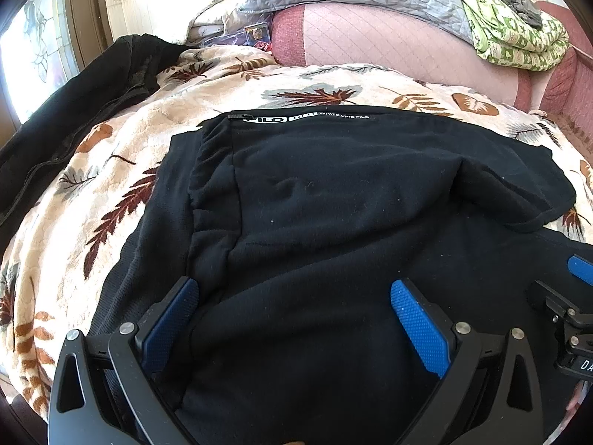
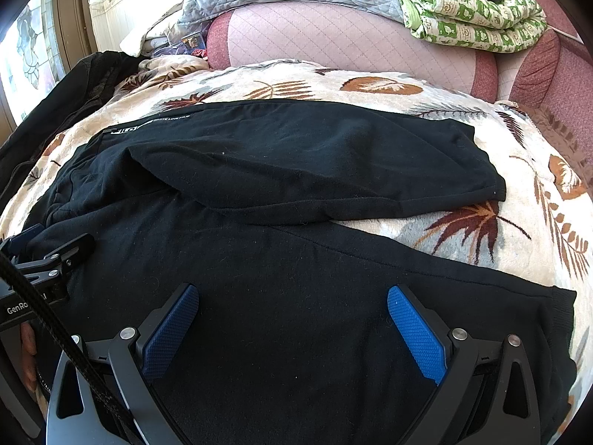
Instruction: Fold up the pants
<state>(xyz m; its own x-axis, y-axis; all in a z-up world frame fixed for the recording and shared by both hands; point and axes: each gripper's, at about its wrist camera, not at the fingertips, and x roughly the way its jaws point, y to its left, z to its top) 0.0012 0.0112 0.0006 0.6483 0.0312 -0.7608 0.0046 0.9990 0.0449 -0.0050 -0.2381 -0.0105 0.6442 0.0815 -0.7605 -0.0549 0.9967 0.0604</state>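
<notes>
Black knit pants (image 2: 296,193) spread across cream leaf-print plush blanket (image 2: 481,230), one leg folded over, lying under and between spread blue-padded fingers of left gripper (image 1: 294,296) and right gripper (image 2: 292,298); both wide apart, gripping nothing. Near edge of fabric cut off below. Dark zippered garment (image 1: 74,111) at left, partly out of frame.

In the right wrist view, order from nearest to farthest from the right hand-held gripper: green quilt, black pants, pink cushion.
From the right hand-held gripper:
1. black pants, directly beneath.
2. pink cushion, beyond, centre.
3. green quilt, on top, far right.
</notes>
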